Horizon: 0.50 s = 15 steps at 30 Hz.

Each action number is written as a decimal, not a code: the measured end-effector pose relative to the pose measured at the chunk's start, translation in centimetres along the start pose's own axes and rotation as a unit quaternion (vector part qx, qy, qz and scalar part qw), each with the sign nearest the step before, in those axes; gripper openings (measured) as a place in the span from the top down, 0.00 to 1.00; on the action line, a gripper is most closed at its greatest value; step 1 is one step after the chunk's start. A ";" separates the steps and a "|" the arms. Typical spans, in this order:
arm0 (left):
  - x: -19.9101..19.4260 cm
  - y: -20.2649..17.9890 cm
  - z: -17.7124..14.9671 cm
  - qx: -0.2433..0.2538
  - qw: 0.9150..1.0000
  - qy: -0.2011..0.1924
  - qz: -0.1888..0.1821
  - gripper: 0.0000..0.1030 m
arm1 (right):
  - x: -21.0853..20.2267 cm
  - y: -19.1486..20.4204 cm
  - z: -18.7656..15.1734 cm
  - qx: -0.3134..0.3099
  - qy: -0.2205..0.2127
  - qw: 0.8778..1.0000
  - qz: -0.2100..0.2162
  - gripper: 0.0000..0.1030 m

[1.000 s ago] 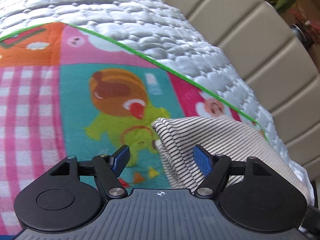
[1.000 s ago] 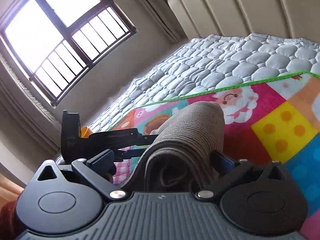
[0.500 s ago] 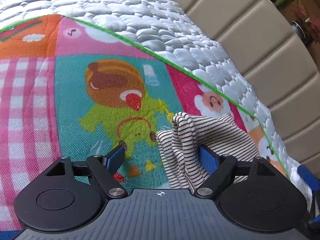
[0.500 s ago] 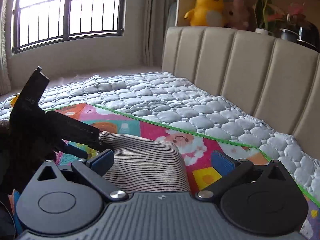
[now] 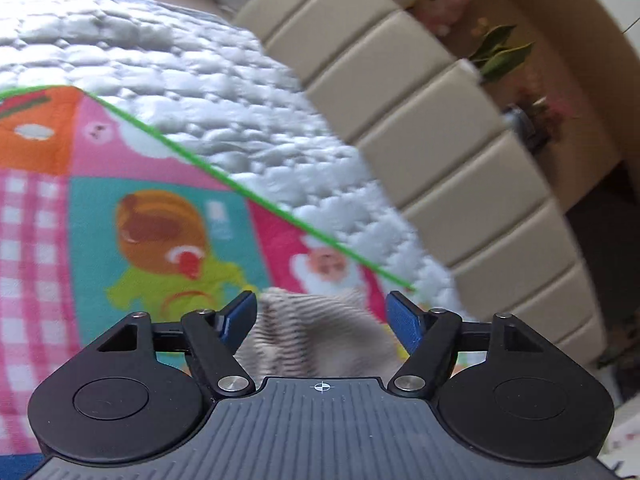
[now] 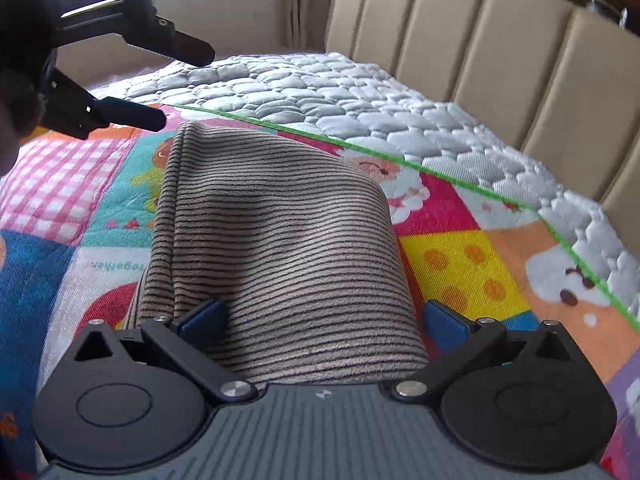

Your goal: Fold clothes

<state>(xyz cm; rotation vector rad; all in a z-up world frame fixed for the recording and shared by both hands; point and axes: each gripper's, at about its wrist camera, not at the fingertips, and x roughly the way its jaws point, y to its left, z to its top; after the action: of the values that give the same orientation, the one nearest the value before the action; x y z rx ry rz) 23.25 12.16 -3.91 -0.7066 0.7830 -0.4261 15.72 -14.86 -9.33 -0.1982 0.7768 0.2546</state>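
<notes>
The striped garment lies folded on the cartoon mat spread over the quilted bed, near the headboard, where I can work on a flat surface. My right gripper is spread wide with the fold's near end between its fingers, not pinched. My left gripper is likewise released, hanging above the far corner. On the mat I read only "together", upside down.

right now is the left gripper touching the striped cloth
Apart. The right wrist view shows the left gripper, jaws open, lifted beyond the far end of the striped cloth, with the play mat visible between them.
</notes>
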 end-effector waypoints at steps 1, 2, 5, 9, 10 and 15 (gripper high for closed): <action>0.3 0.0 -0.1 -0.006 1.000 0.004 -0.018 0.37 | 0.0 0.0 0.0 -0.001 -0.001 1.000 -0.001 0.00; 0.7 0.0 -0.3 -0.013 0.999 0.010 -0.030 0.38 | 0.0 0.1 -0.1 -0.005 -0.002 1.000 -0.003 0.00; 2.0 0.4 -1.0 -0.027 0.999 0.035 -0.028 0.38 | -0.3 0.6 -0.2 -0.016 -0.006 1.000 -0.011 0.00; 2.6 0.3 -1.4 -0.004 0.999 0.044 -0.003 0.44 | -0.3 0.4 0.0 0.001 0.004 1.000 -0.004 0.00; 2.7 0.2 -1.5 0.002 0.999 0.046 0.003 0.44 | -0.2 0.2 0.1 0.013 0.009 1.000 0.000 0.00; 3.3 0.1 -1.9 0.033 0.997 0.057 0.035 0.43 | 1.2 -2.9 0.4 0.133 0.074 0.987 0.056 0.00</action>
<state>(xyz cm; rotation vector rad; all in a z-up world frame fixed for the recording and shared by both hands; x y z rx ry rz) 23.92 9.44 -6.56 -0.5956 0.8937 -0.4293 17.66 -17.32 -9.69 0.0811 0.9616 0.2408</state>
